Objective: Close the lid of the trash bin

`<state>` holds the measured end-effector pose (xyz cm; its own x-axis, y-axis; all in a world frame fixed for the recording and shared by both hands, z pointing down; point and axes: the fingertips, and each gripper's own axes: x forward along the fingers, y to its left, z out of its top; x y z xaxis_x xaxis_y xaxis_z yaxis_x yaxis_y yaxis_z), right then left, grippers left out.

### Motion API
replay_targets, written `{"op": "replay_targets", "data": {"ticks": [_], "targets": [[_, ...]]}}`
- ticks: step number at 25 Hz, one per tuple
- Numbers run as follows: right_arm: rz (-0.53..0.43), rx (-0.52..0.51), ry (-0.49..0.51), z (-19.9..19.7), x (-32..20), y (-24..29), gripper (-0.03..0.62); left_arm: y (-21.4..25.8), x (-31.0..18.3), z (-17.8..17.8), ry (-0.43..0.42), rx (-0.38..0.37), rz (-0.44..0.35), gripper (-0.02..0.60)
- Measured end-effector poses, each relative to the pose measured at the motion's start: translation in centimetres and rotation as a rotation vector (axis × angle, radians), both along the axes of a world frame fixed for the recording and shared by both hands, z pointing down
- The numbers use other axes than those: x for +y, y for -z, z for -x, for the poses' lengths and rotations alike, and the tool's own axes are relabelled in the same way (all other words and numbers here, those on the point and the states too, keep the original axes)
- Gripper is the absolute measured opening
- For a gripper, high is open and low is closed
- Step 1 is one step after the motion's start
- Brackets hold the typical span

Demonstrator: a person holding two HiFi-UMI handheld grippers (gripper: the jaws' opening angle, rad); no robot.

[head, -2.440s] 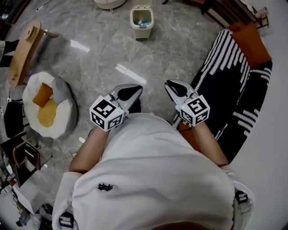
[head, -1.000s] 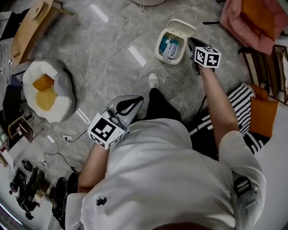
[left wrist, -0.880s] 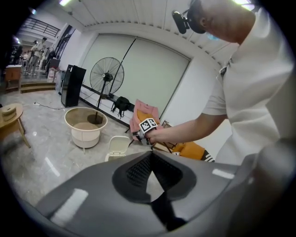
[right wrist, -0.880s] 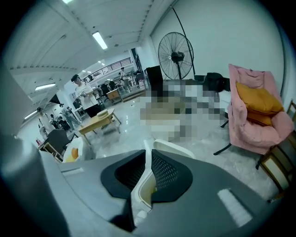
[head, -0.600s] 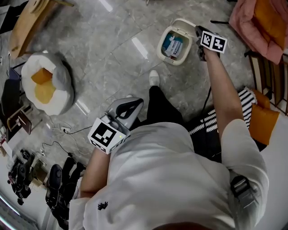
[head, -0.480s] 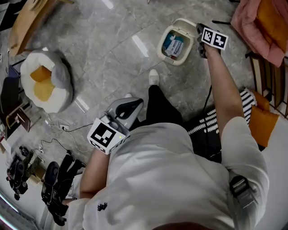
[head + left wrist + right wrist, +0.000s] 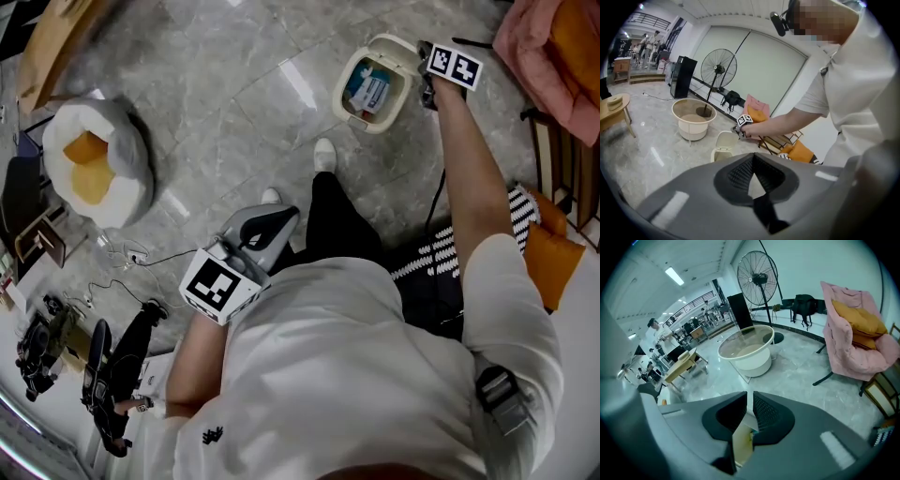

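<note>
Your right hand-held gripper (image 7: 749, 401) sits at the top rim of the lid (image 7: 392, 47). Its jaws are drawn in to a thin slit with the pale rim showing in it, so it looks pinched on the lid. That lid stands upright at the far edge of the trash bin (image 7: 342, 98), far right on the floor (image 7: 234, 94). Swing the rim toward you in an arc about the hinge, not straight down. Release only once it seats flat. Your left hand-held gripper (image 7: 752, 159), near your waist, has its jaws together on nothing.
</note>
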<state>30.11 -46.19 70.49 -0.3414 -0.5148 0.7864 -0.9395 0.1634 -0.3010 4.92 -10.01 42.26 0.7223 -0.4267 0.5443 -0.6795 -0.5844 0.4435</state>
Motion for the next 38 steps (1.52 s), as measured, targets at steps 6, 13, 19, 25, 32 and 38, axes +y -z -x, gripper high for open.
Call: {"op": "replay_targets", "data": {"ticks": [6, 13, 19, 25, 32, 38], "targets": [[0.027, -0.005, -0.004, 0.3, 1.5, -0.9, 0.025, -0.2, -0.9, -0.3, -0.015, -0.003, 0.016, 0.055], [0.038, -0.003, -0.020, 0.7, 5.1, -1.4, 0.025, 0.5, -0.8, -1.0, -0.039, 0.027, 0.051, 0.055], [0.053, 0.000, -0.014, 1.4, 8.4, -2.5, 0.025, -0.4, -0.3, -0.7, -0.075, 0.021, 0.022, 0.055], [0.073, 0.003, -0.010, 2.0, 11.7, -3.7, 0.025, 0.2, -0.3, -1.0, -0.069, 0.036, 0.052, 0.055], [0.108, 0.008, -0.003, 3.1, 14.4, -5.5, 0.024, -0.3, 0.0, -0.3, -0.077, 0.036, 0.060, 0.055], [0.149, 0.025, 0.026, 4.2, 17.1, -7.3, 0.025, -0.9, 0.6, 0.0, -0.079, 0.040, 0.073, 0.055]]}}
